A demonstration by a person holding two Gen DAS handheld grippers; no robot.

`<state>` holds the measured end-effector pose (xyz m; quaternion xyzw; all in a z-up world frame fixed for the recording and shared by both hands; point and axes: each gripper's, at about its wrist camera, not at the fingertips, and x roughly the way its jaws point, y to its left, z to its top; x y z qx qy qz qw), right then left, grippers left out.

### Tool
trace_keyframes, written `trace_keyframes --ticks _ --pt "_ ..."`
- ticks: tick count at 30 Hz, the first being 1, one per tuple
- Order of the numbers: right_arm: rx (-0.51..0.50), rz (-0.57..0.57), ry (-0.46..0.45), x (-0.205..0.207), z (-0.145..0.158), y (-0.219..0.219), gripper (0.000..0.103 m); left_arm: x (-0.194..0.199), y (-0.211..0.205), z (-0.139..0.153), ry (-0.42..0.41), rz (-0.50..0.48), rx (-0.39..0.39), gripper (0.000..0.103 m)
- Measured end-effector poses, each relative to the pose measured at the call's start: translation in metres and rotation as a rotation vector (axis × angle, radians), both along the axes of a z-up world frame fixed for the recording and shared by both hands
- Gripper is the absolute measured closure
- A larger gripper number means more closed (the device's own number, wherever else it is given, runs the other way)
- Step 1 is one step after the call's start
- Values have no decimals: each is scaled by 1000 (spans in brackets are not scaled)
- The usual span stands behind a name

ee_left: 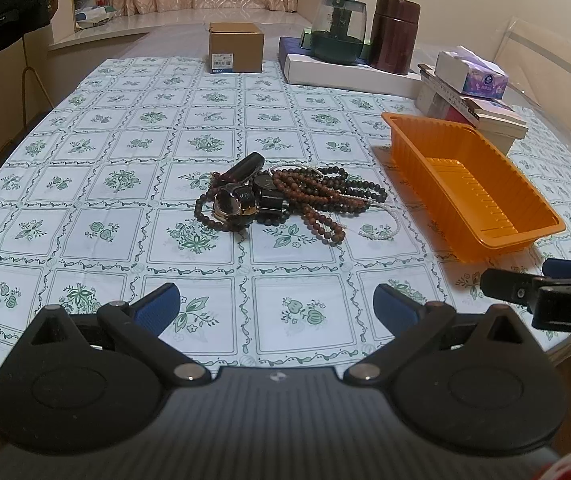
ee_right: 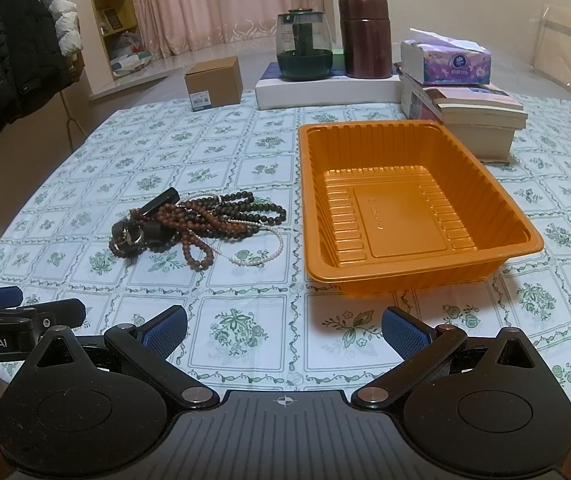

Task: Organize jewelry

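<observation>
Both grippers, left and right, gape above a floral tablecloth before pink curtains.

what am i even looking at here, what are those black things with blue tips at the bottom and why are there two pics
These are two hand-held grippers, one in each of a person's hands; no robot arm is involved. Each carries a wide-angle camera looking forward along its two fingers, so each picture shows its own gripper at the bottom. One picture comes from the left gripper, the other from the right gripper. The blue parts are the finger pads. Both grippers are open and hold nothing.

On the floral tablecloth lies a tangled pile of jewelry: dark and reddish-brown bead strings, a thin pearl strand, a watch. To its right sits an empty orange tray. At the far edge stand a cardboard box, a glass teapot, a brown canister, tissues and books.
</observation>
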<state>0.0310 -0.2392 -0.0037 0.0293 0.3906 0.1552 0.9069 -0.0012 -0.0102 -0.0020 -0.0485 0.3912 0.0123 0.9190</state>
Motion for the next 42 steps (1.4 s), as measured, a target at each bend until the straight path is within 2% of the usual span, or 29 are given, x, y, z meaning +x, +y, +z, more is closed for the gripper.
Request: trace_keyframes --ticks 25,27,34,40,42 --pt "18 -10 7 3 4 -3 1 4 0 4 -9 -9 -9 1" --pt "42 -30 7 5 5 -8 1 5 2 5 -16 -7 -28 1" --pt "147 -177 -42 12 10 -53 1 16 14 7 -53 11 -197 1" --pt "194 -300 -119 28 17 -108 1 32 15 -1 -48 13 -274 1" --pt "193 -342 -133 36 14 -126 5 35 14 -4 -50 12 -273 1"
